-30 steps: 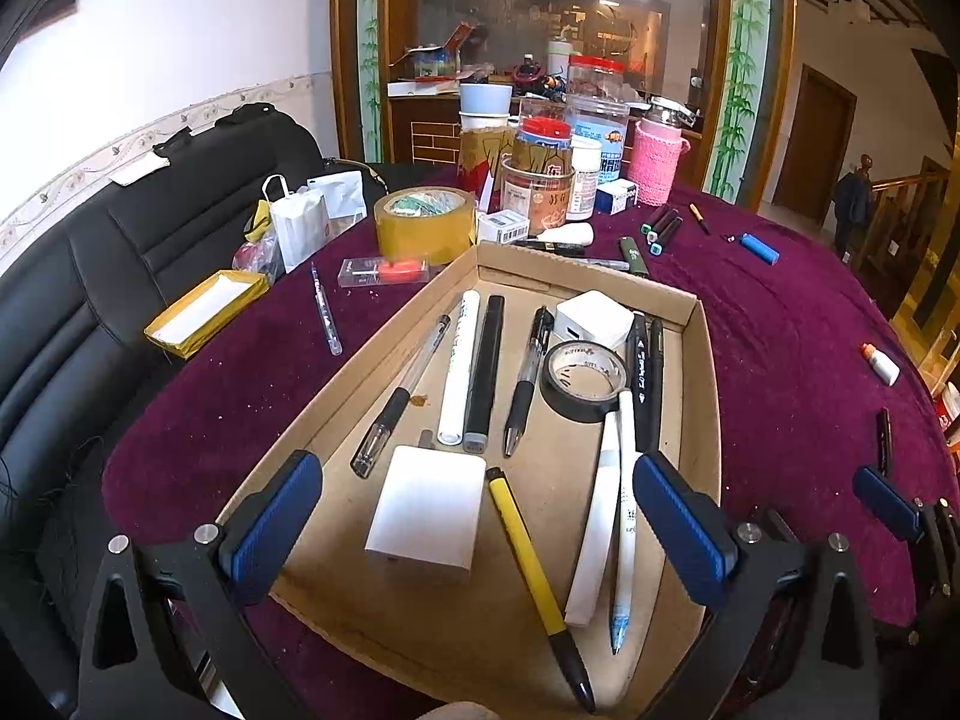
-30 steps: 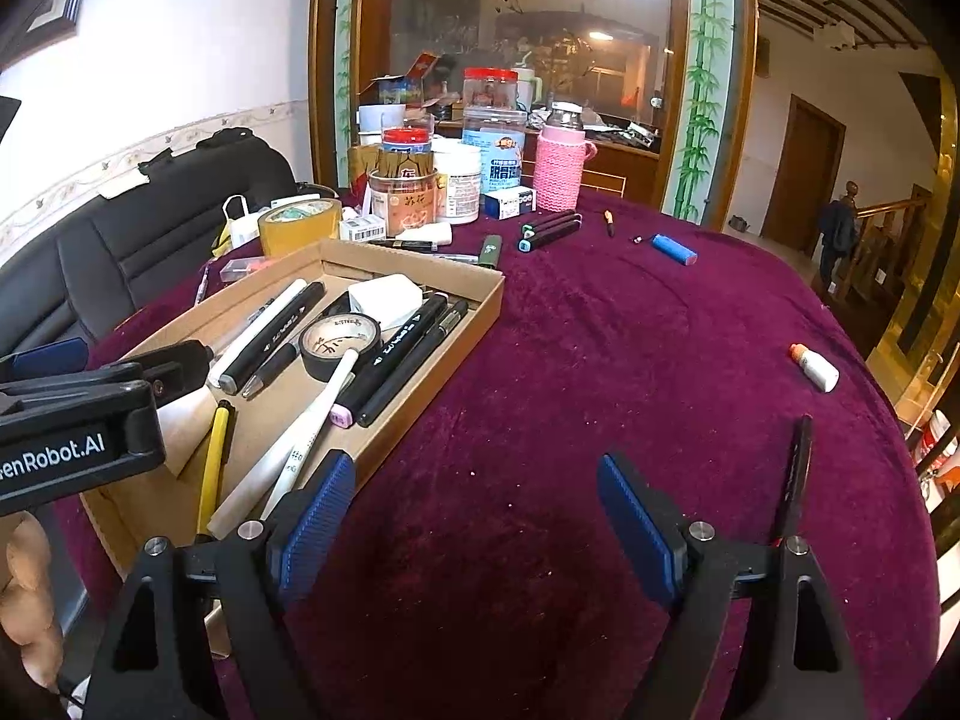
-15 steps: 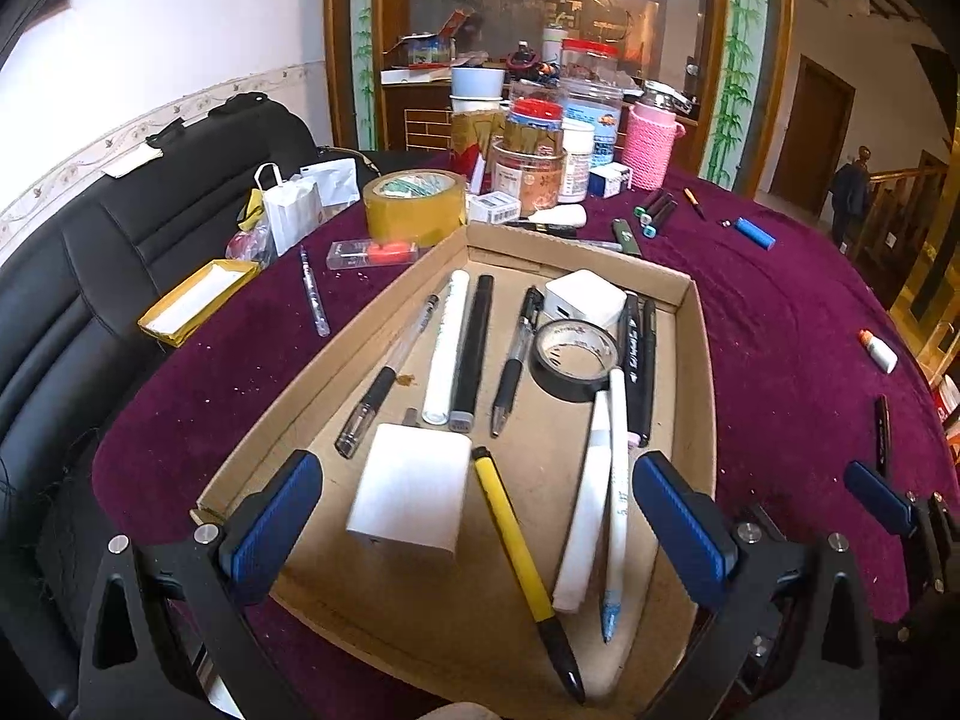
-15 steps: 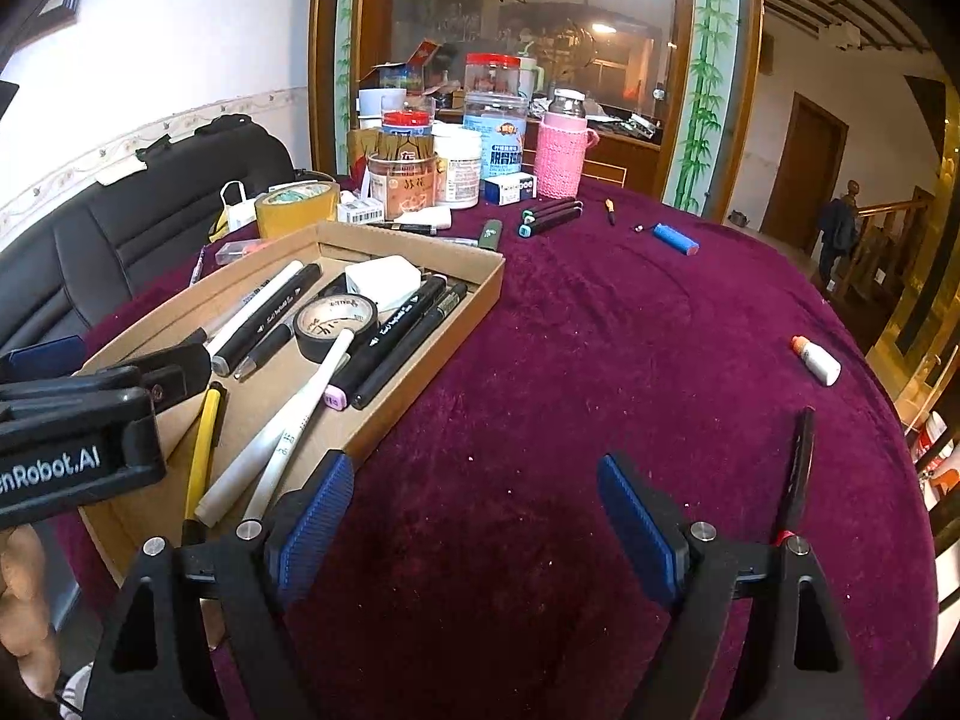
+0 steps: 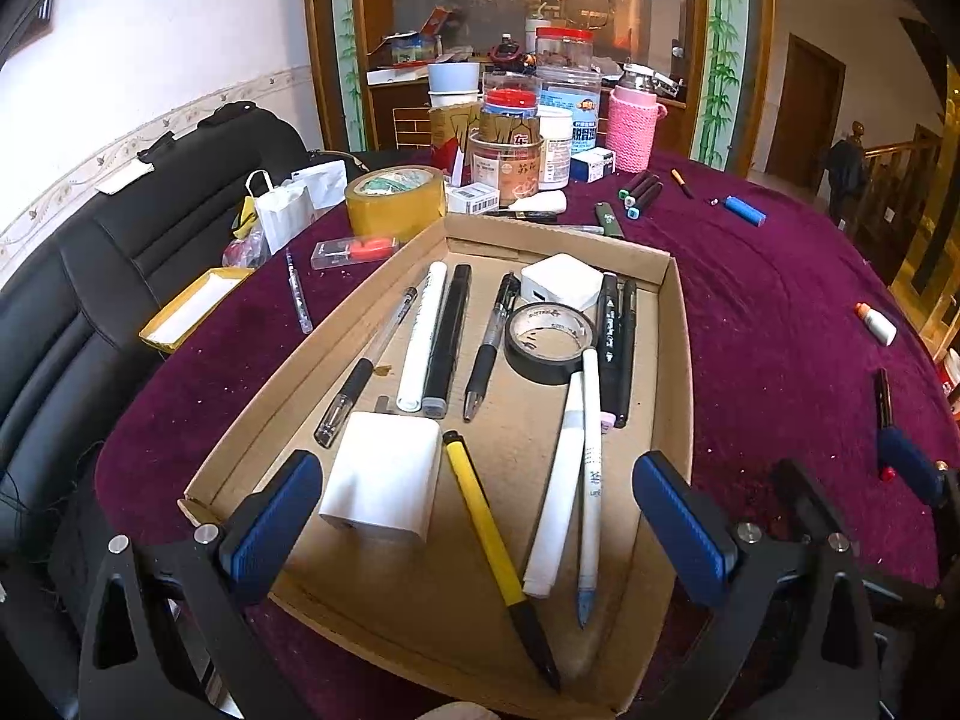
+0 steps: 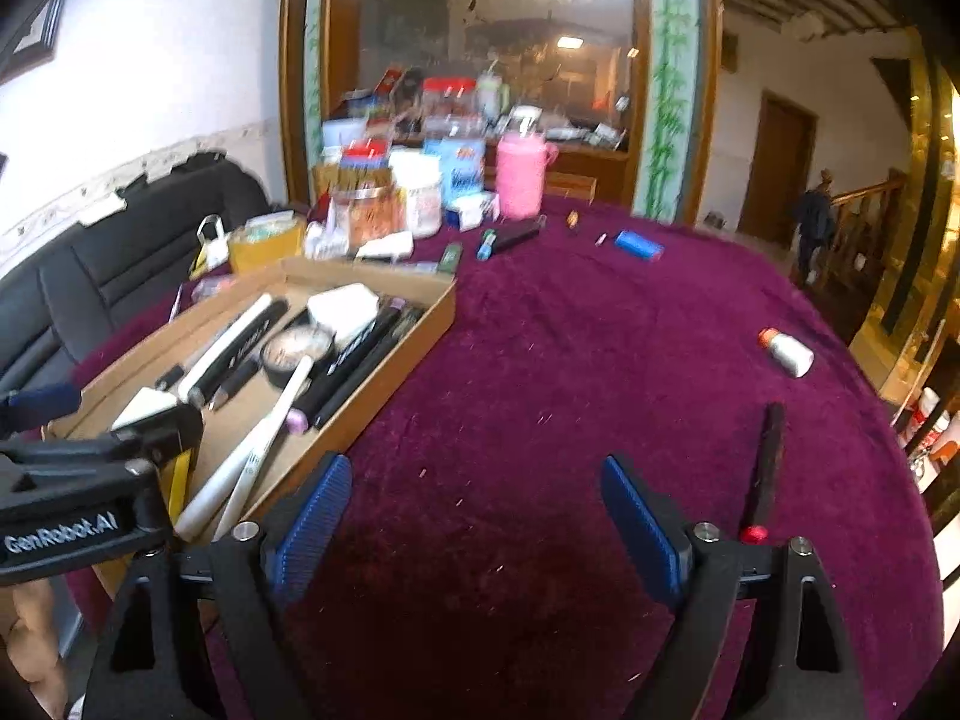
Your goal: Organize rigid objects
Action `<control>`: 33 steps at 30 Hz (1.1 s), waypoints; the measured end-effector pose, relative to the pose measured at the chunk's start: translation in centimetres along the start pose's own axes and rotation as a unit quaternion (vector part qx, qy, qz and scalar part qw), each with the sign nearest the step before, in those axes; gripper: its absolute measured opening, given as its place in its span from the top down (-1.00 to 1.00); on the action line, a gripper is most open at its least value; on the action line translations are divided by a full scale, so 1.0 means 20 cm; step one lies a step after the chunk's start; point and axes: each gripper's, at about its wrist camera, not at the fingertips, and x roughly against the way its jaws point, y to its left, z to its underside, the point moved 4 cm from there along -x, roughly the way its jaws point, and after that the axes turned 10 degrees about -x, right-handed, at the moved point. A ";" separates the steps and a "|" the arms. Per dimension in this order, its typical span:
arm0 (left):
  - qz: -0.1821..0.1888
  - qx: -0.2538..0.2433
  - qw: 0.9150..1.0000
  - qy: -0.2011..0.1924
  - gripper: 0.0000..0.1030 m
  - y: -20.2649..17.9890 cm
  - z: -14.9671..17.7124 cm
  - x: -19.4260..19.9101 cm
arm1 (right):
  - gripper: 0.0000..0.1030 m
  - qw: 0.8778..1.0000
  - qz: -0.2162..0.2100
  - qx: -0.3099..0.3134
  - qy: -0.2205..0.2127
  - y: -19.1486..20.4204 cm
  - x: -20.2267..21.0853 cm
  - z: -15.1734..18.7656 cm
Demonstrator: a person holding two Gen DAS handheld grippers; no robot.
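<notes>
1. Fingers of the left gripper [image 5: 477,531] stand spread wide and empty over the near end of a cardboard tray [image 5: 677,324], their blue pads [image 5: 273,525] flanking a white block [image 5: 384,483] and a yellow pen [image 5: 480,519].
2. Farther inside the tray lie two white pens [image 5: 573,480], a black tape roll [image 5: 549,339], a white marker [image 5: 423,339] touching a black marker [image 5: 447,339], a clear pen [image 5: 366,360] and a white cube [image 5: 561,282].
3. Fingers of the right gripper [image 6: 477,531] are likewise parted, gripping nothing, above bare purple tablecloth [image 6: 600,360] just beside the tray's right wall [image 6: 384,396].
4. A black pen with a red tip [image 6: 765,471] rests on the cloth just beside the right finger.
5. A small white bottle [image 6: 786,351], a blue cylinder [image 6: 639,245] and dark markers [image 6: 510,235] lie loose on the cloth, well apart from the tray.
6. Jars, a pink knitted holder [image 5: 630,129] and a yellow tape roll [image 5: 396,201] crowd the table's far edge; the right wrist view is blurred.
</notes>
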 end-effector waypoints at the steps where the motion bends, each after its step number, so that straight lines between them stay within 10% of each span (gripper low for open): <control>1: -0.001 -0.001 1.000 0.000 -1.00 0.00 0.00 0.00 | -1.00 1.000 0.007 0.002 -0.012 0.00 0.01 -0.01; 33: -0.005 0.026 1.000 0.008 -1.00 0.06 0.02 0.00 | -1.00 0.998 0.033 0.058 -0.018 0.07 0.02 0.02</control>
